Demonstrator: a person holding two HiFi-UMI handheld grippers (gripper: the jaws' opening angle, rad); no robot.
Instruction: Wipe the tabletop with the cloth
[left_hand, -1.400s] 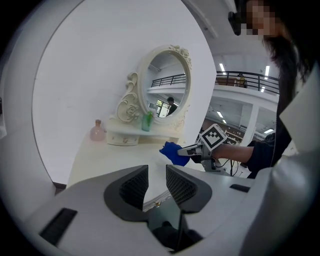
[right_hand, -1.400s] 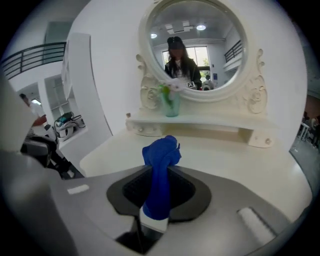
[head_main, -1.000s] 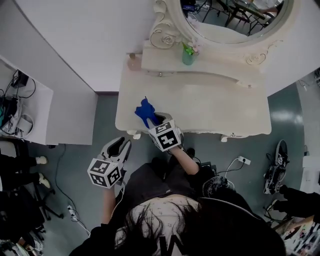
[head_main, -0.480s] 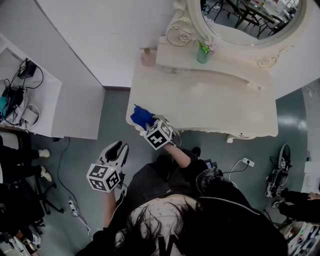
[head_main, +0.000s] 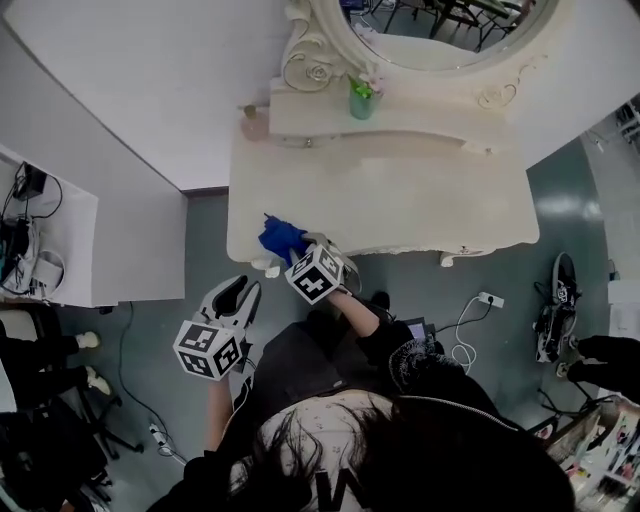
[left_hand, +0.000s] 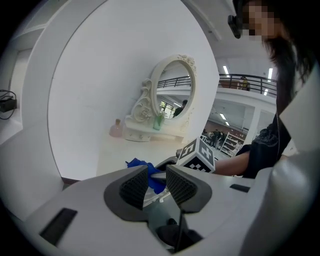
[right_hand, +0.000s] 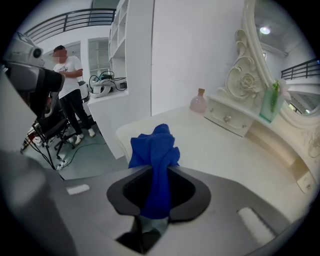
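Observation:
A crumpled blue cloth (head_main: 280, 238) lies at the front-left corner of the cream dressing table (head_main: 400, 200). My right gripper (head_main: 298, 250) is shut on the cloth, which bunches up out of the jaws (right_hand: 155, 150) over the tabletop (right_hand: 225, 150). My left gripper (head_main: 238, 292) hangs lower and to the left, off the table and over the floor. Its jaws stand a little apart with nothing between them (left_hand: 157, 182). Past them, the left gripper view shows the cloth (left_hand: 137, 163) and the right gripper's marker cube.
An oval mirror (head_main: 440, 30) with a raised shelf stands at the table's back. It carries a green bottle (head_main: 361, 100) and a pink bottle (head_main: 255, 125). A white desk (head_main: 60, 230) stands to the left. Shoes (head_main: 555, 320) and cables lie on the floor at right. A person (right_hand: 70, 95) stands far off.
My right gripper has drawn the cloth a little back toward the table's front-left edge. The left gripper has stayed low beside the table.

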